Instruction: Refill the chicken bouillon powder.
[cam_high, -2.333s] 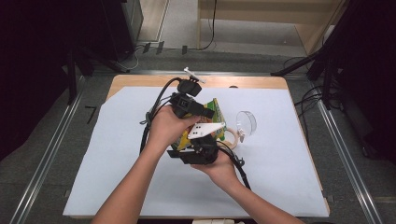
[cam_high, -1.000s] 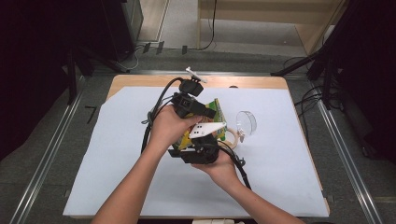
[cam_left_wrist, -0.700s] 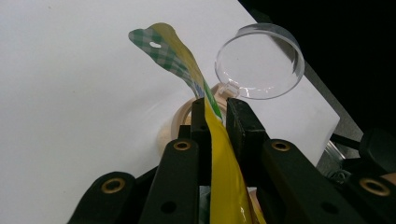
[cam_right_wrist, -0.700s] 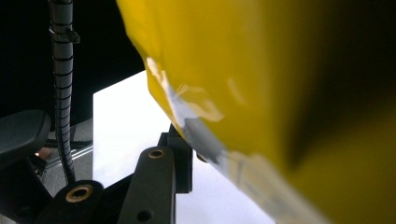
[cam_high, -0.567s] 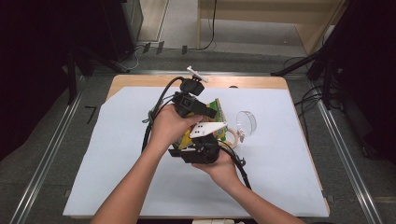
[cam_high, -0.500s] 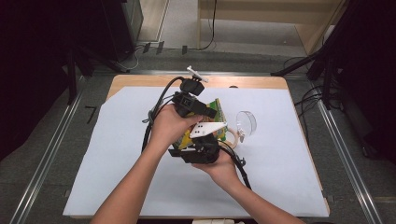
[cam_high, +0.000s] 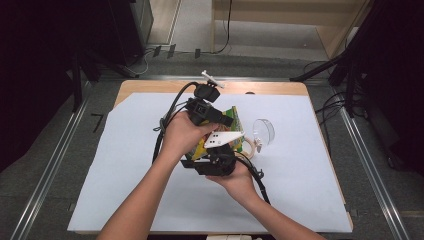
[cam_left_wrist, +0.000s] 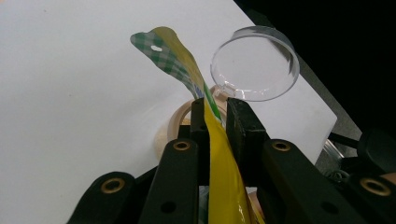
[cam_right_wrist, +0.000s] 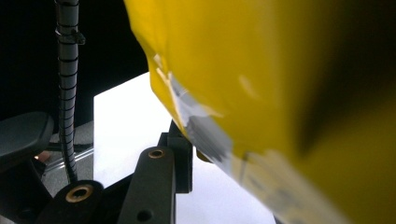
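A yellow packet (cam_high: 232, 114) with a green checked top edge is held up over the middle of the table between both grippers. In the left gripper view my left gripper (cam_left_wrist: 215, 114) is shut on the packet (cam_left_wrist: 180, 60), pinching it edge-on just below the checked strip. From the high view, the left gripper (cam_high: 227, 120) comes in from the left. My right gripper (cam_high: 217, 151) sits under it, nearer the person. In the right gripper view the packet (cam_right_wrist: 280, 70) looms close and blurred, pressed against one black fingertip (cam_right_wrist: 180, 154); the other jaw is hidden behind it.
A clear plastic cup (cam_high: 263, 131) lies on its side just right of the grippers, with a beige ring (cam_high: 248, 147) beside it. A white sheet (cam_high: 125, 150) covers the wooden table. Cables trail from both grippers.
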